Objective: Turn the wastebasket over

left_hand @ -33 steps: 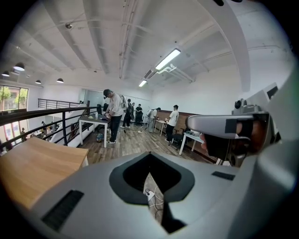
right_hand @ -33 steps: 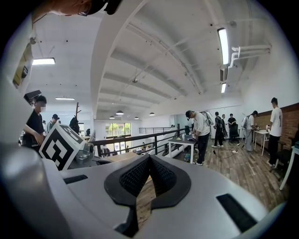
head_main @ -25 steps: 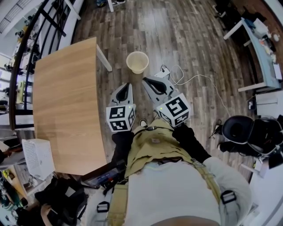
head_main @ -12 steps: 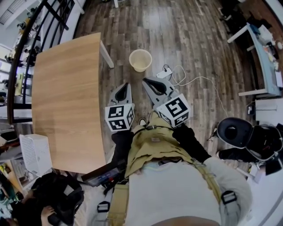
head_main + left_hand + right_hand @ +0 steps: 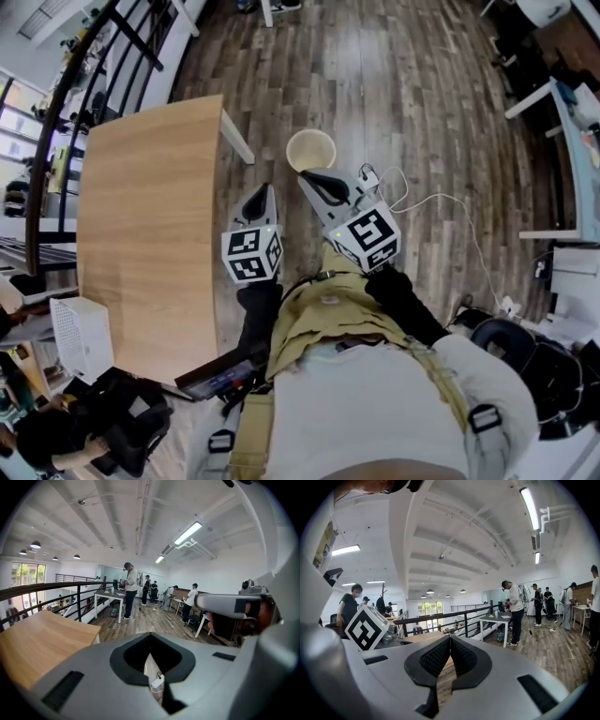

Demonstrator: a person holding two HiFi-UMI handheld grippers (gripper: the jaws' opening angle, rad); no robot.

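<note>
In the head view the cream wastebasket (image 5: 310, 150) stands upright on the wood floor, its open mouth up, just past the table's corner. My right gripper (image 5: 312, 177) is shut and empty, its tip close to the basket's near rim. My left gripper (image 5: 261, 194) is also shut and empty, to the left of the basket and a little short of it. In the left gripper view a cream sliver of the wastebasket (image 5: 149, 666) shows through the jaw window. The right gripper view looks over the shut jaws (image 5: 450, 640) at the room, with no basket in sight.
A wooden table (image 5: 150, 216) runs along the left, with a railing beyond it. A white power strip (image 5: 367, 175) and its cable lie on the floor right of the basket. A white crate (image 5: 80, 336) sits lower left, and a dark chair (image 5: 525, 352) lower right. Several people stand far off.
The person has stepped forward: the wastebasket and table now lie nearer in the head view, and both shut grippers have closed in on the basket.
</note>
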